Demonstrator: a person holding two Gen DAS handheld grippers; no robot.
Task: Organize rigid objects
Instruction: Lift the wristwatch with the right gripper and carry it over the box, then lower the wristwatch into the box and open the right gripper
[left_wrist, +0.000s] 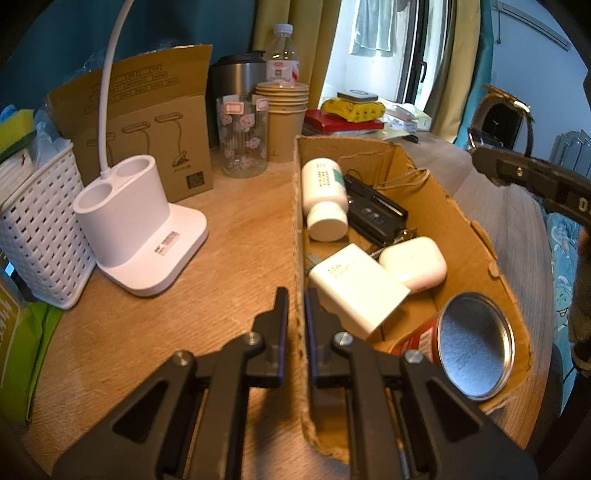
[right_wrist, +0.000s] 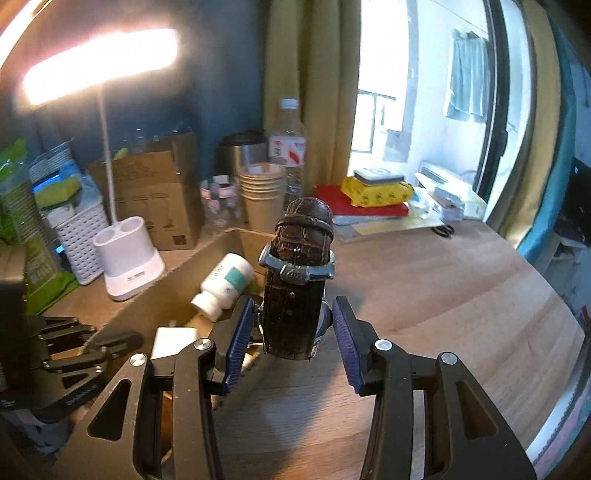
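An open cardboard box (left_wrist: 424, 192) lies on the wooden table; it holds a white pill bottle (left_wrist: 325, 197), a black device (left_wrist: 376, 214), a white charger (left_wrist: 356, 290), a white earbud case (left_wrist: 413, 264) and a red tin can (left_wrist: 469, 343). My left gripper (left_wrist: 296, 306) is shut on the box's left wall. My right gripper (right_wrist: 293, 325) grips a brown leather-strap watch (right_wrist: 299, 273) above the box's right edge; the watch also shows in the left wrist view (left_wrist: 506, 118). The pill bottle also shows in the right wrist view (right_wrist: 225, 286).
A white desk lamp base (left_wrist: 140, 229), white basket (left_wrist: 40, 229), cardboard lamp packaging (left_wrist: 147, 122), glass jar (left_wrist: 242, 136), paper cups (left_wrist: 282, 118), steel tumbler (left_wrist: 236, 81) and water bottle (left_wrist: 282, 51) stand behind. Books and a yellow pack (left_wrist: 352, 107) lie by the window.
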